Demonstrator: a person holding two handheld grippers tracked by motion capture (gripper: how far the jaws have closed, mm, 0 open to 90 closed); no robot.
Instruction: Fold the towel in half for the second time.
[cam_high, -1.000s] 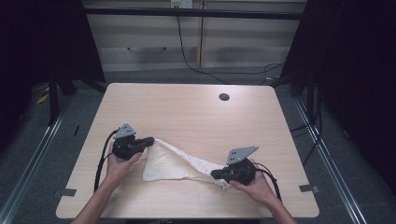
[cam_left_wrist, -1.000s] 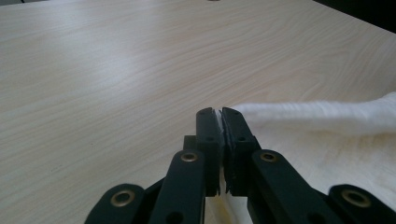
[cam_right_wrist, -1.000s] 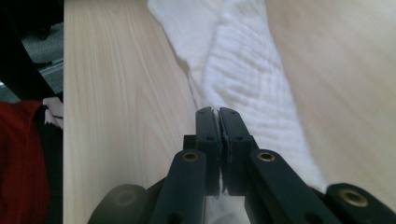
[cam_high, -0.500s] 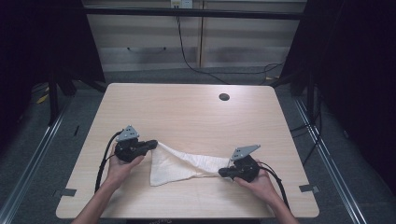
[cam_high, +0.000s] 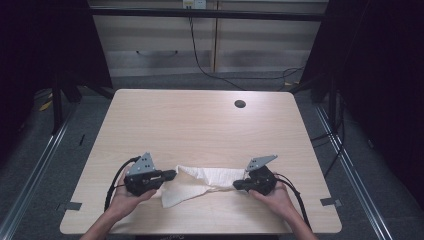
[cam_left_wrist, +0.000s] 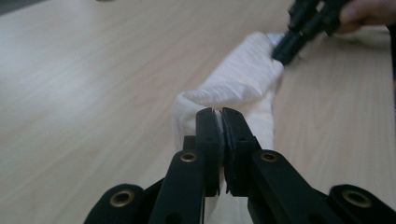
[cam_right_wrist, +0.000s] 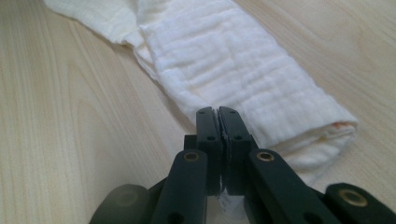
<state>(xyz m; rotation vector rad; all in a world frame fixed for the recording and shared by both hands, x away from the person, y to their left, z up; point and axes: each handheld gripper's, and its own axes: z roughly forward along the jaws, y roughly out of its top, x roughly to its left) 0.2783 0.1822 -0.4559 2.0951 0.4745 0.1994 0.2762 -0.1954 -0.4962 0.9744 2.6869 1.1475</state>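
Item 1, left gripper (cam_high: 169, 175): held in the person's left hand (cam_high: 125, 196) near the front left of the tabletop (cam_high: 200, 120). Jaws pressed together on the left end of the cloth (cam_high: 200, 181); in the left gripper view a sliver of white fabric sits between the jaws.

Item 2, cloth: white, soft, with a woven grid texture and fine ribbing. It lies near the front edge of the tabletop, between the two grippers, rolled or folded lengthwise into a loose band. A slack flap droops toward the person at the left half. In the right gripper view the near end shows stacked layers and a faint orange mark at the fold edge.

Item 3, right gripper (cam_high: 237, 185): held in the right hand (cam_high: 274, 196), at the front right. Jaws pressed together, pinching an edge of the cloth's right end, with fabric visible low between them.

Handling note, as a judgement: the step looks like stretching or folding the cloth between two pinches. Both grips should hold firm, both ends should rise evenly, and the pull should be gentle enough that the thin edges do not slip out. The drooping flap may need a shake to fall flat.

Item 4, round hole (cam_high: 240, 104): far right of the tabletop, well apart from the cloth.
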